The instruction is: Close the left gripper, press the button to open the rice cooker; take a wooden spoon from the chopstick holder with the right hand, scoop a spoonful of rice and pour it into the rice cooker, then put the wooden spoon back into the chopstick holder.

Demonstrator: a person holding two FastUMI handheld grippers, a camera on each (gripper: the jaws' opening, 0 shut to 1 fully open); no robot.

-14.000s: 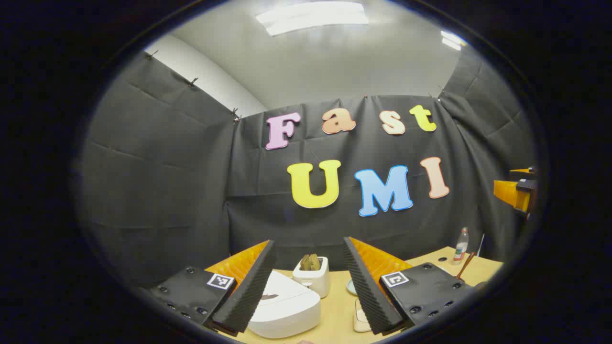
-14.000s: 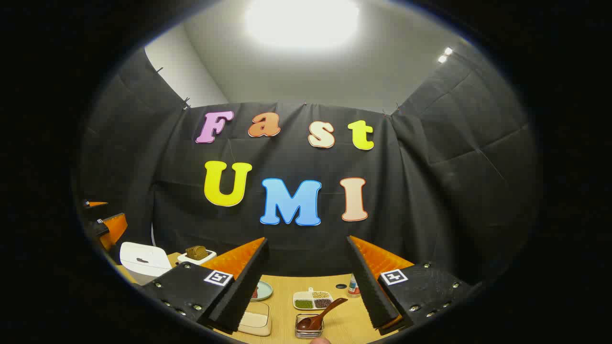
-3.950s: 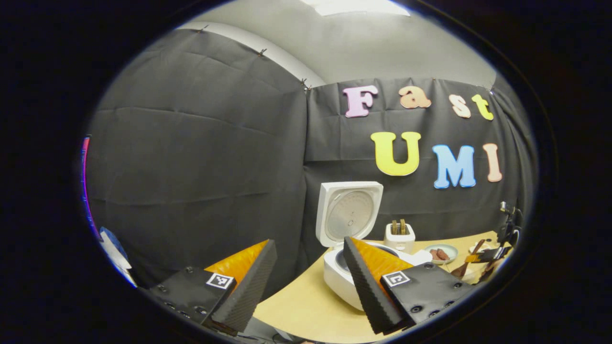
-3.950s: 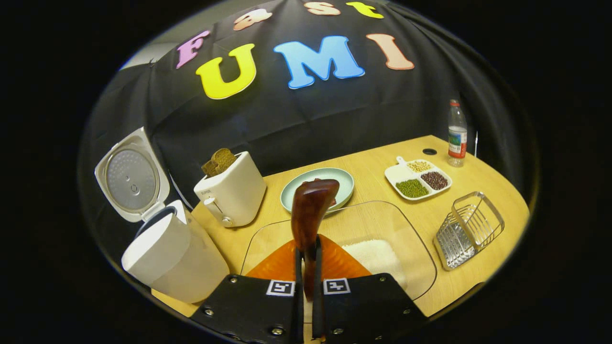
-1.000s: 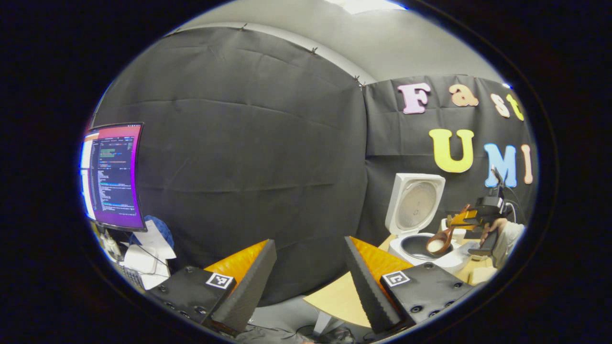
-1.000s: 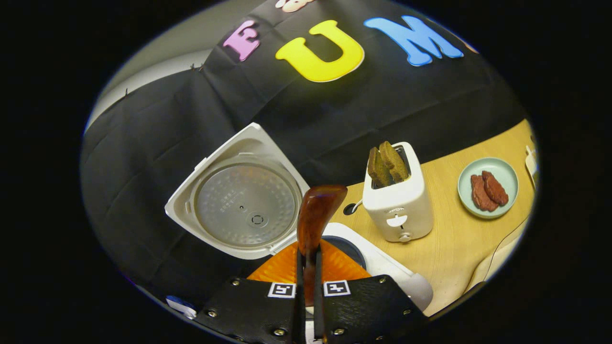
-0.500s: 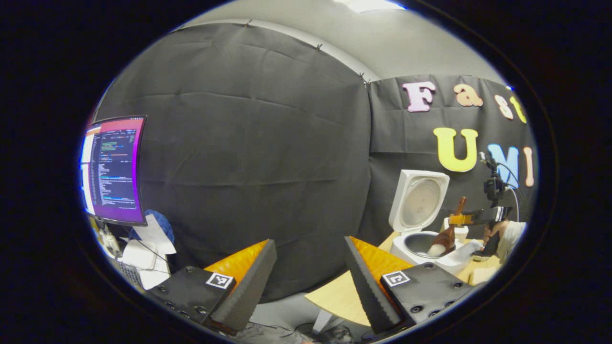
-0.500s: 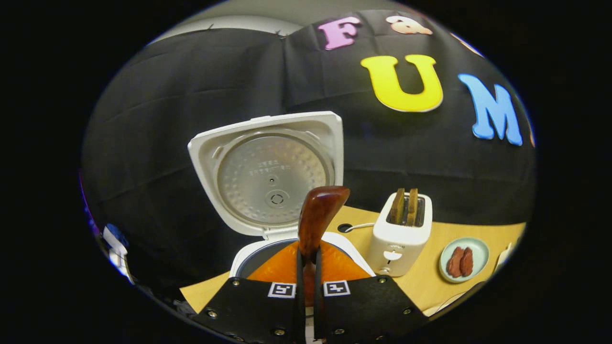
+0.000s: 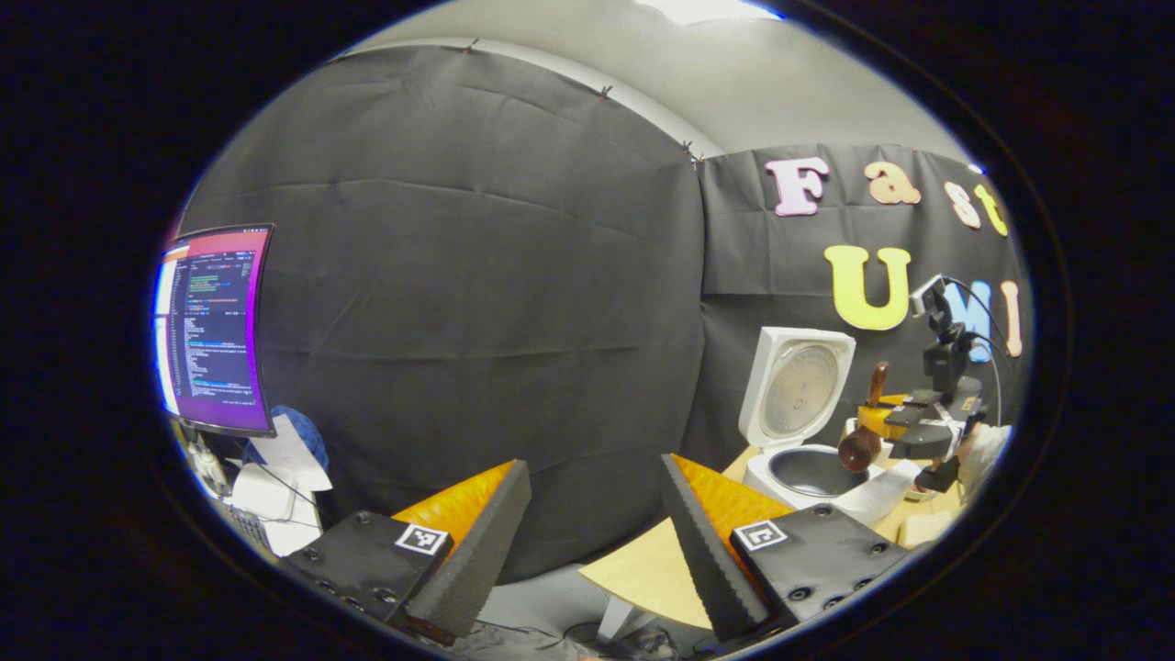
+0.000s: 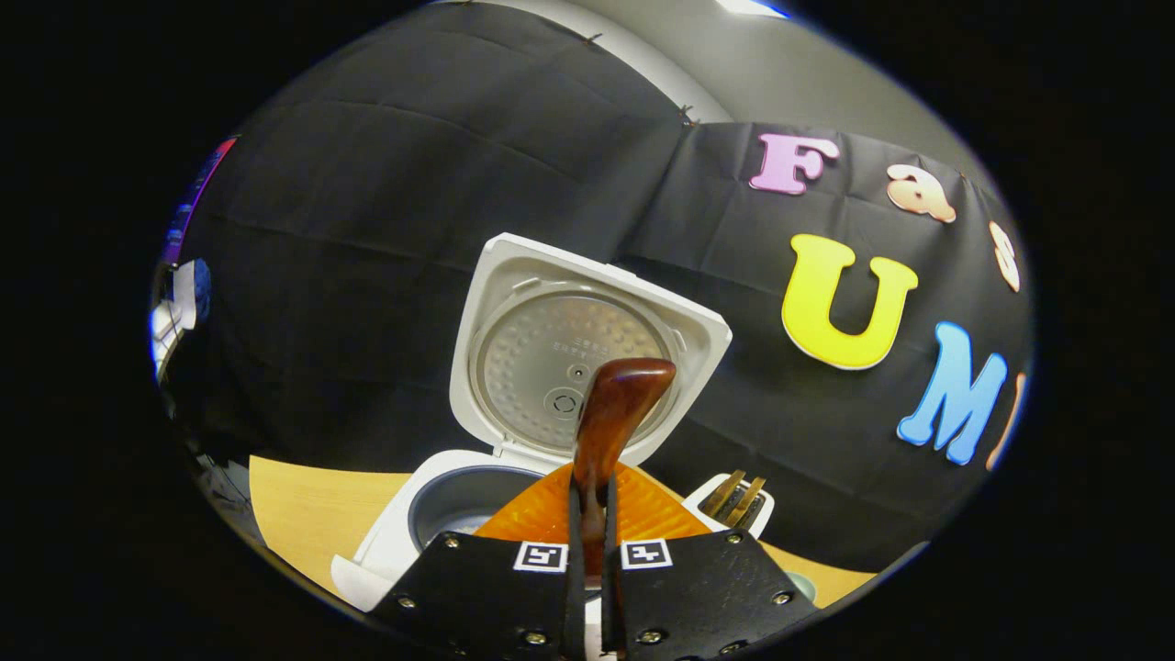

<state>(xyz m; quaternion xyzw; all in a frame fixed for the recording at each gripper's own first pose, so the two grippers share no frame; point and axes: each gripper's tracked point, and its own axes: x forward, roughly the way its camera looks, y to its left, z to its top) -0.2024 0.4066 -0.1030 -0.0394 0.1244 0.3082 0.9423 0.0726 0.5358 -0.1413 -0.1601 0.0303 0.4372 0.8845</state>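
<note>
Wooden table [image 9: 643, 574]: rice cooker [image 10: 441, 509] open; right hand-held gripper [image 10: 587, 514] pinching wooden spoon [image 10: 610, 413].

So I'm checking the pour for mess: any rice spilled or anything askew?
Nothing stands out. The rice cooker sits with its lid up, and the right gripper holds the wooden spoon over the pot. No rice shows on the table.

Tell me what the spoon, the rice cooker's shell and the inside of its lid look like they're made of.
Wooden spoon: looks like wood with a glossy reddish-brown finish, a highlight shining on the handle end. Rice cooker shell: smooth white, probably plastic. Lid inner plate: dull grey with a dimpled surface, likely metal.
</note>
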